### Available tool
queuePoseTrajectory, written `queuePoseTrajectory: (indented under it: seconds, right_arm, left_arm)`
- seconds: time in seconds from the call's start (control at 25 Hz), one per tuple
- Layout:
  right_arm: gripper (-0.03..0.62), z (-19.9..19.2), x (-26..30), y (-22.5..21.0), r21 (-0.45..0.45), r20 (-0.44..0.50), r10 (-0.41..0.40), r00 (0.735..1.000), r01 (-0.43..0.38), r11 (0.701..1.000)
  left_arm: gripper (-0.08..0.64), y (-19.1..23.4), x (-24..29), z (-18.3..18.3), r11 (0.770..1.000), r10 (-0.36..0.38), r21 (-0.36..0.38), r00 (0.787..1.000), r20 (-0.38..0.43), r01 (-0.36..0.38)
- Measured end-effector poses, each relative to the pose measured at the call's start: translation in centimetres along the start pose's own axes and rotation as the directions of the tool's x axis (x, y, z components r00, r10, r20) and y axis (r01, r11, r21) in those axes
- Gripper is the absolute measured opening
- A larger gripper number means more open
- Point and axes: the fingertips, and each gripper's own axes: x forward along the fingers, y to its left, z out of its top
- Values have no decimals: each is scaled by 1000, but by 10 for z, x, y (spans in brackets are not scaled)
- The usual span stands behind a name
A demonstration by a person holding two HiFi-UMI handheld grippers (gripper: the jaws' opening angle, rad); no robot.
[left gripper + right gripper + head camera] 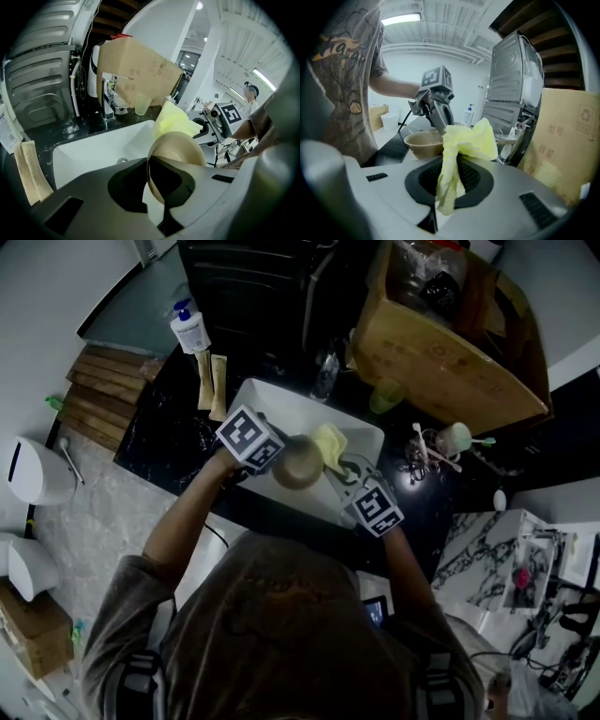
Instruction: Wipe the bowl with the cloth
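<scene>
we hold the beige bowl over the white sink. the left gripper has its fingers clamped on the bowl's rim, steadying it. the right gripper has its fingers pinching the yellow cloth, bunched just beside the bowl, ready for wiping.

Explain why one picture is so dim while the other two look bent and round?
Head view: dim overall, the white sink the brightest patch, glints on the black counter. Left gripper view: fisheye bends straight lines, corners black, the near bowl soft. Right gripper view: same curving; yellow cloth sharp.
</scene>
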Motion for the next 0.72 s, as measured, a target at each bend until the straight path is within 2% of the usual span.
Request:
queuePoseTrajectory:
  seconds: [0.72]
  right_arm:
    - [26, -4, -7, 16, 39, 16, 13, 1000, -14, 999]
  left_arm:
    - [20, 18, -1, 10, 996, 63, -59, 996, 62, -59]
